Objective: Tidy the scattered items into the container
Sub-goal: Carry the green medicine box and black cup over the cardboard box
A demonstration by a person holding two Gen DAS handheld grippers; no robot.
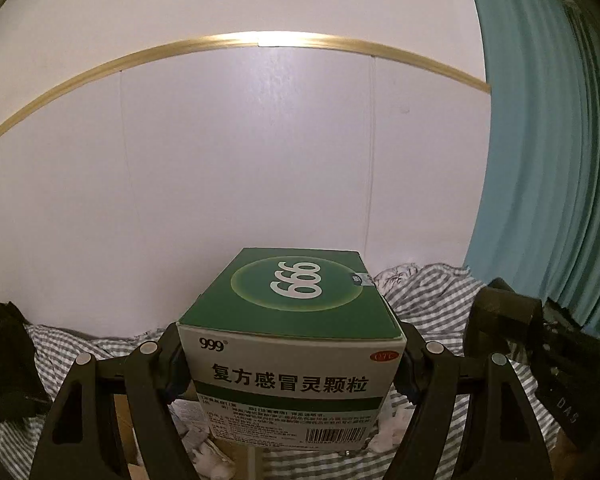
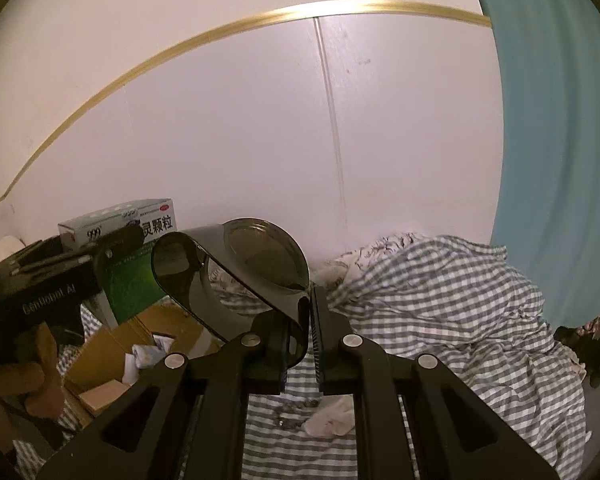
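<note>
My left gripper is shut on a green and white 999 medicine box and holds it up above the bed. The same box shows in the right wrist view at the left, above an open cardboard box with crumpled white packets inside. My right gripper is shut on dark goggles, pinching one end, with the lenses sticking up and left. The other gripper's black body sits at the far left of that view.
A grey checked blanket is bunched over the bed. A white wall stands behind and a teal curtain hangs at the right. A white cloth and small metal bits lie on the sheet below my right gripper.
</note>
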